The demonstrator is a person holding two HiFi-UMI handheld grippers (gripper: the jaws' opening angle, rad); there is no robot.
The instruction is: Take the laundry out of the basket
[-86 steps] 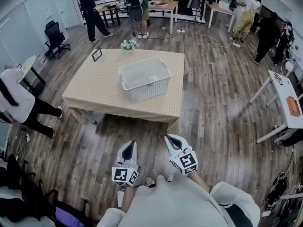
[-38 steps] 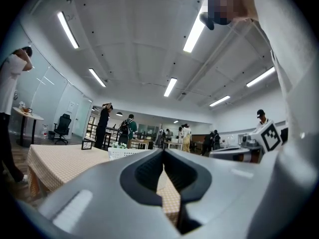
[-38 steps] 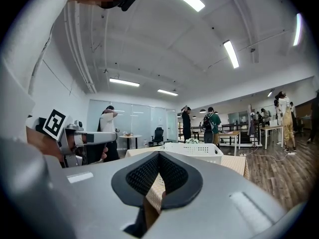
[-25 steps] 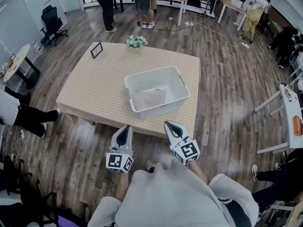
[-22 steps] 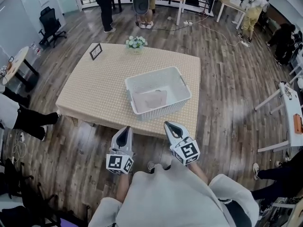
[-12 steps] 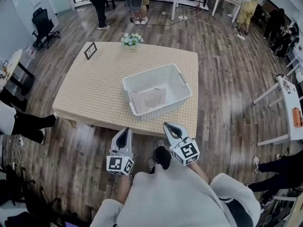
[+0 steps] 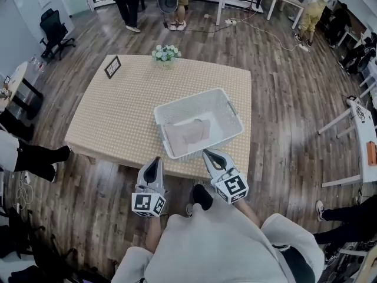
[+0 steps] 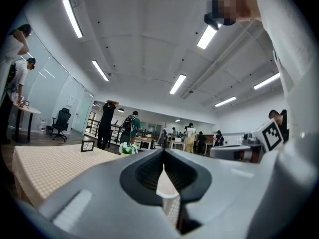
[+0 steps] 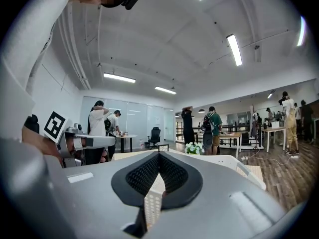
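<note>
A white plastic laundry basket (image 7: 227, 108) stands on the near right part of a table under a beige checked cloth (image 7: 123, 111). A folded pinkish-beige piece of laundry (image 7: 187, 135) lies in the basket. My left gripper (image 7: 155, 160) is shut and empty, short of the table's near edge. Shut as well, my right gripper (image 7: 207, 154) has its tip just below the basket's near wall. In the left gripper view the jaws (image 8: 163, 153) meet, with the basket rim (image 8: 168, 195) behind them. The right gripper view shows its gripper (image 9: 159, 155) closed before the basket (image 9: 239, 166).
A small pot of white flowers (image 7: 165, 53) and a dark picture frame (image 7: 112, 67) stand at the table's far side. People stand by desks at the back (image 7: 126, 2). An office chair (image 7: 54, 33) is at far left, a person's legs (image 7: 35, 155) at left, a white desk (image 7: 368, 140) at right.
I have walked up to the table: basket and table have come nearer in the head view, and the basket's near wall now reaches my right gripper. Both grippers stay shut.
</note>
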